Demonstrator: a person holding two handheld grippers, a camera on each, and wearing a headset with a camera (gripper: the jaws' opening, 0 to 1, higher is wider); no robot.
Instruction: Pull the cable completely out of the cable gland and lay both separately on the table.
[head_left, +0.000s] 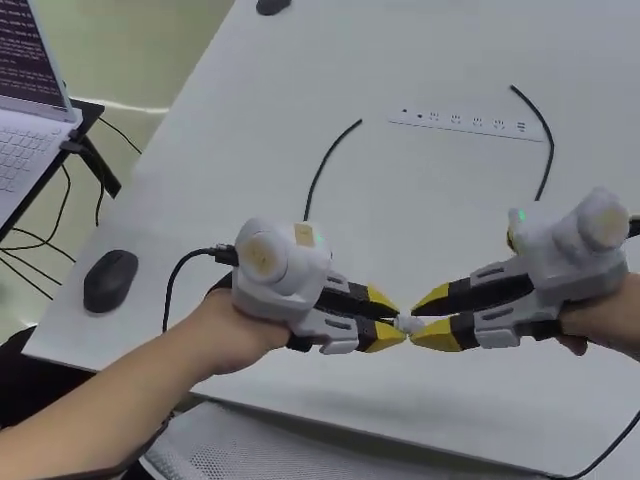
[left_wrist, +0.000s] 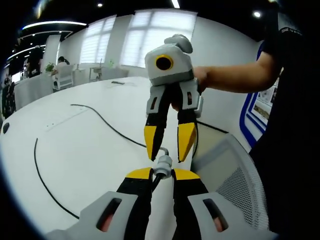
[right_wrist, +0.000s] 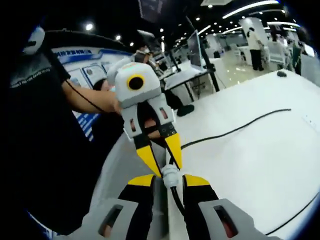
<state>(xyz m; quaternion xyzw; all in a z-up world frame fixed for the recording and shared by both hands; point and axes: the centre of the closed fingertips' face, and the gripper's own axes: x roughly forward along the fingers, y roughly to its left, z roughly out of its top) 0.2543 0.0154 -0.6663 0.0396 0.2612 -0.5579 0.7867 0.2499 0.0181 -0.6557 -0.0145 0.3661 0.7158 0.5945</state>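
Holding the cable gland steady while the cable is drawn out of it is judged to be the step in hand. The gland is carried in the air above the near edge of the desk, caught between the tips of the two tools, and the cable is not yet out of it.

In the left gripper view the left hand-held gripper is seen closed in against the gland's sides, so it is taken to be grasping the gland. The black cable runs back from the gland between its jaws. The right hand-held gripper is set nose to nose with it. Its jaws stand either side of the gland and of a further length of cable, and whether it is clenched or released cannot be told.

The pull is best made along the gland's own axis, so that the cable is not bent against the bore. The cable should be pinched just beside the gland and squarely between the jaws. It should not be pinched on the gland's body, or both tools would be set against one part. The gland should be gripped firmly and level. If the seal is felt to bind, a slight twist is likely to be needed. Two bare spots on the desk, well apart, should be chosen for the pieces.
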